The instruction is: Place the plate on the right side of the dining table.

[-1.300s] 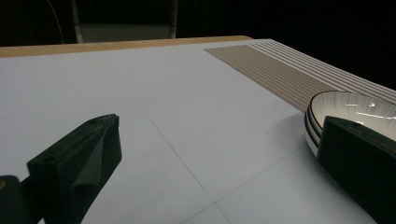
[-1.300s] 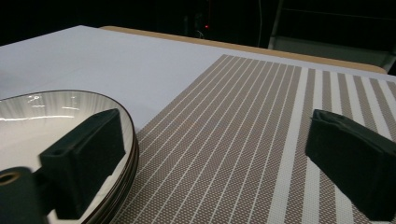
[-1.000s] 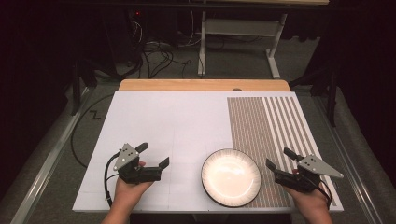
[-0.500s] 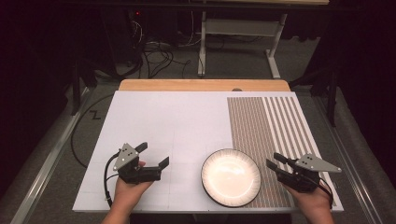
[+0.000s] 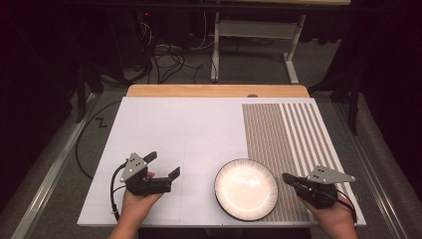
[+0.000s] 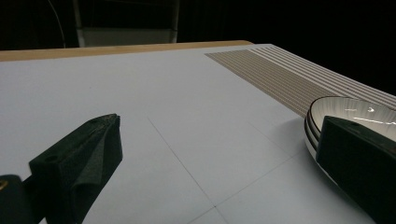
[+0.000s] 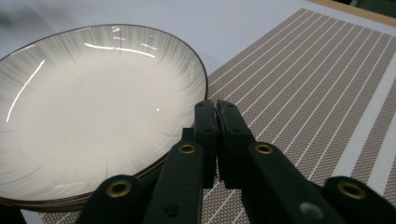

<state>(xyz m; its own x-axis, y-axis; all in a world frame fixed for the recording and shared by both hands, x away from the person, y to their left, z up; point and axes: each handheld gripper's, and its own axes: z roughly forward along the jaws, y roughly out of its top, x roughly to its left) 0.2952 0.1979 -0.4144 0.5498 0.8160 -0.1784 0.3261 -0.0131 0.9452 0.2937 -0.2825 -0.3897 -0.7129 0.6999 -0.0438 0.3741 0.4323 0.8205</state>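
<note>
A white ribbed plate [image 5: 246, 189] with a dark rim lies near the table's front edge, partly on the striped placemat [image 5: 288, 129]. My right gripper [image 5: 286, 177] is shut with nothing in it, its tips just off the plate's right rim. In the right gripper view the shut jaws [image 7: 215, 105] point at the near rim of the plate [image 7: 93, 107]. My left gripper [image 5: 163, 164] is held open and empty to the left of the plate. From the left gripper [image 6: 217, 130] the plate [image 6: 355, 109] shows behind the right jaw.
A white mat [image 5: 174, 124] covers most of the table, with a wooden edge [image 5: 214, 90] at the far side. The brown striped placemat [image 7: 327, 70] takes the right part. Cables and desk legs stand on the dark floor beyond.
My right gripper has shut its jaws and edged slightly left toward the plate's rim. The left gripper and the plate have stayed put.
</note>
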